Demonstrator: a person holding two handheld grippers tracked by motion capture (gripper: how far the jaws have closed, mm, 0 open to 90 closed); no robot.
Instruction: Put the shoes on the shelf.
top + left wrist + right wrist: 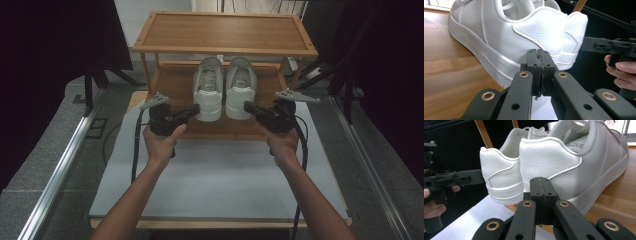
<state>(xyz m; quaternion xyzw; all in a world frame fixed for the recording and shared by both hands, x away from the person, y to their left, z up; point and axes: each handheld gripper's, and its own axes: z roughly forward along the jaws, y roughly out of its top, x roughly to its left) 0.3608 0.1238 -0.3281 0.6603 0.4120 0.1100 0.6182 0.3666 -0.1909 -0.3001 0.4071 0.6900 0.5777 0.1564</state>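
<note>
Both white leather sneakers (223, 87) sit mid-frame on the wooden rack's lower shelf (172, 85), each hand-held gripper, left (196, 108) and right (247, 106), pressed together empty at a heel, nothing lifted yet.

Two white leather sneakers (223, 87) side by side, upright, heels overhanging shelf edge.

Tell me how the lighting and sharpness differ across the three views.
High view: dim, dark at both sides, the pair of white leather sneakers brightest. Left gripper view: a sharp heel, glare on the brown wooden shelf. Right gripper view: crisp leather grain, a dark background.
</note>
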